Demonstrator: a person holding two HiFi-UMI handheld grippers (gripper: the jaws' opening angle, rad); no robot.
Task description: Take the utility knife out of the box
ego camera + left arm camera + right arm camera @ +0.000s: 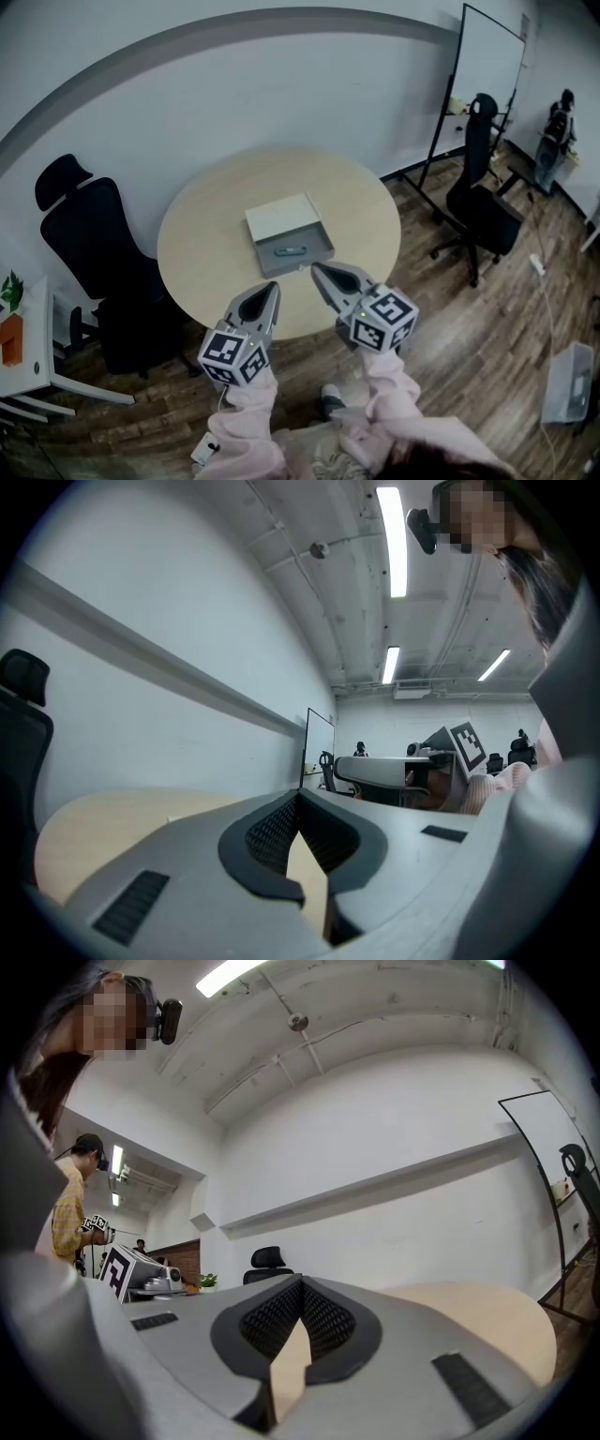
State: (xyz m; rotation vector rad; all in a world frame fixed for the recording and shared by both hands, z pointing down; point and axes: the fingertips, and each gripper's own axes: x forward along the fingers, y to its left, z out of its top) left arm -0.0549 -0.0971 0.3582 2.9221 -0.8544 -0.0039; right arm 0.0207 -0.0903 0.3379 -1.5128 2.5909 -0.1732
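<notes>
Utility knife (pixel 290 250) inside open box (pixel 281 217)

Both tools are grey: left tool (pixel 273 286) and right tool (pixel 316 268) each carry a cube of black-and-white square markers. Just ahead of their tips there's a pale beige desk (pixel 206 234) and a grey box (pixel 317 240) with a cream lid (pixel 281 217). Teal utility knife (pixel 290 251) inside. Pink sleeves (pixel 246 412) behind the tools, brown plank floor (pixel 450 319) beneath.
</notes>
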